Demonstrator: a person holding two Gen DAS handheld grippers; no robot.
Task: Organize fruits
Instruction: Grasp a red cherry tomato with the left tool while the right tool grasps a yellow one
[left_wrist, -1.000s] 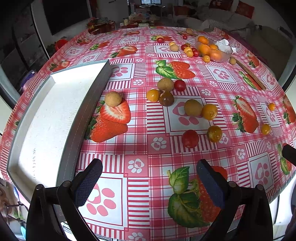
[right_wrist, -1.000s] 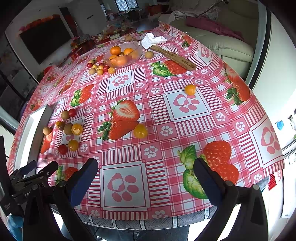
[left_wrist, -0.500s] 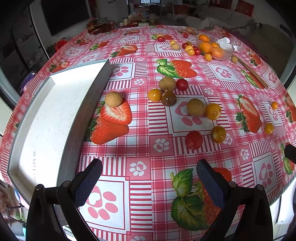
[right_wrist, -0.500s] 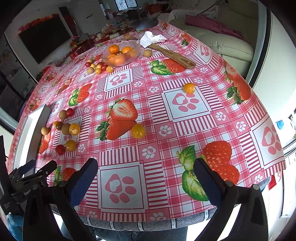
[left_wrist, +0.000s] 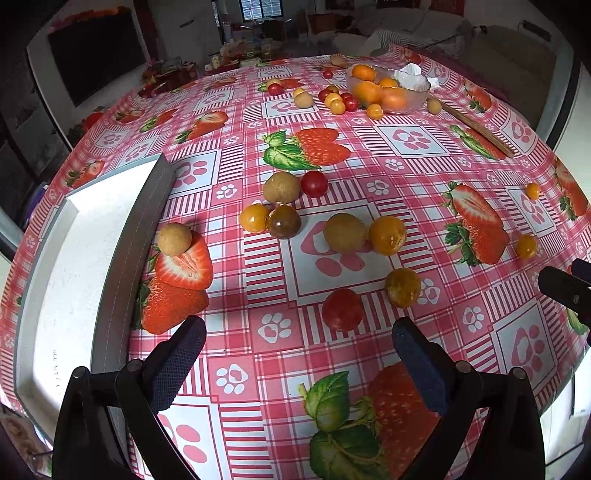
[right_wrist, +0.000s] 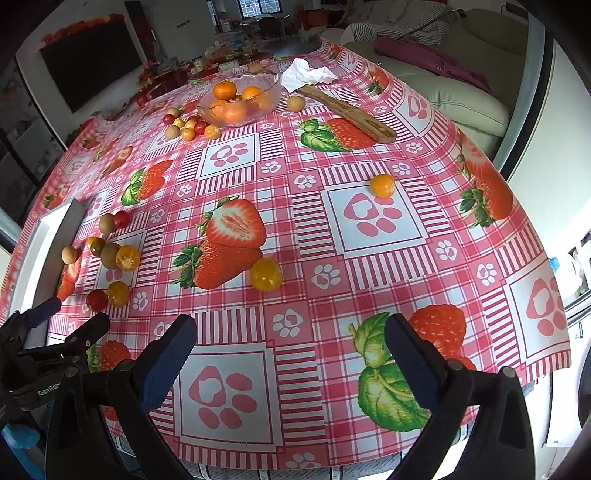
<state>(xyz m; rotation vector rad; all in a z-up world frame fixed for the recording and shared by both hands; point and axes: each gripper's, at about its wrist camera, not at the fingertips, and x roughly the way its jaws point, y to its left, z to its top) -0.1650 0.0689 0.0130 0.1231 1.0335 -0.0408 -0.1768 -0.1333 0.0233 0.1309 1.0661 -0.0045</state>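
Left hand-held gripper (left_wrist: 295, 347) nearer red tomato (left_wrist: 342, 309); tray (left_wrist: 122, 236) lengthwise away.

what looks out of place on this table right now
Small fruits lie loose on the tablecloth instead of in a container: a cluster beside the empty white tray, two strays apart, more around the glass bowl. A crumpled tissue sits behind it.

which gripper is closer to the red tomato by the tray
Left. The left gripper hovers open just short of the red tomato; the right gripper is off to the tomato's right, farther away.
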